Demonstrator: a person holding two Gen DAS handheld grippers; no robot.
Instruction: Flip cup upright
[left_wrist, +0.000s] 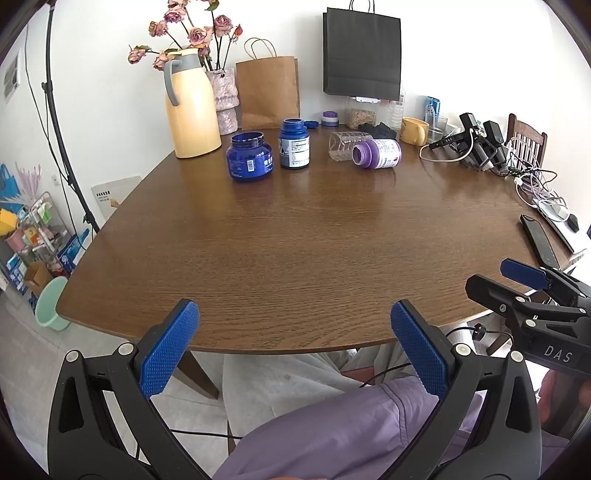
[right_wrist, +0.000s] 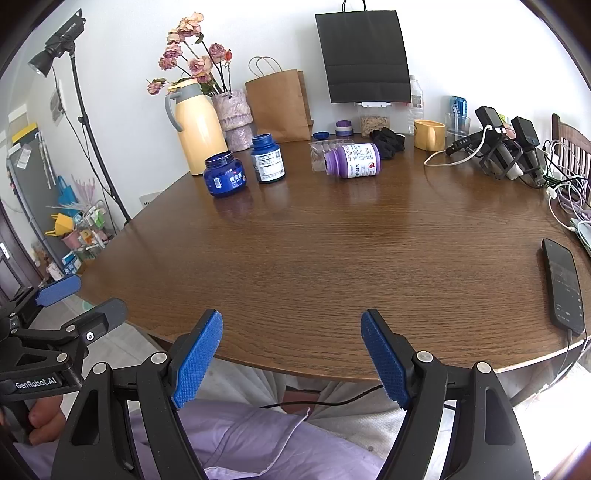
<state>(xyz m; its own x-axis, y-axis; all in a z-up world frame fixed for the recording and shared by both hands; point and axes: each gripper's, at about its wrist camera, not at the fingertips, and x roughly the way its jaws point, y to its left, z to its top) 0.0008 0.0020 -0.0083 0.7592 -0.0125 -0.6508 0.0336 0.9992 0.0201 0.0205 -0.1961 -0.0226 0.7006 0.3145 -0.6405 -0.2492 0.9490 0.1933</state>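
Note:
A clear plastic cup (left_wrist: 343, 145) lies on its side at the far middle of the brown table (left_wrist: 295, 240), just behind a purple bottle (left_wrist: 376, 153) that also lies on its side. In the right wrist view the cup (right_wrist: 320, 155) is partly hidden by the purple bottle (right_wrist: 352, 161). My left gripper (left_wrist: 295, 332) is open and empty at the near table edge. My right gripper (right_wrist: 291, 343) is open and empty at the near edge too, far from the cup. It shows at the right of the left wrist view (left_wrist: 513, 280).
Two blue jars (left_wrist: 250, 157) (left_wrist: 294, 144) stand left of the cup. A yellow thermos (left_wrist: 190, 107), a flower vase, paper bags and a yellow mug (left_wrist: 414, 131) line the back. Chargers and cables (left_wrist: 480, 147) sit at the right. A phone (right_wrist: 563, 284) lies near the right edge.

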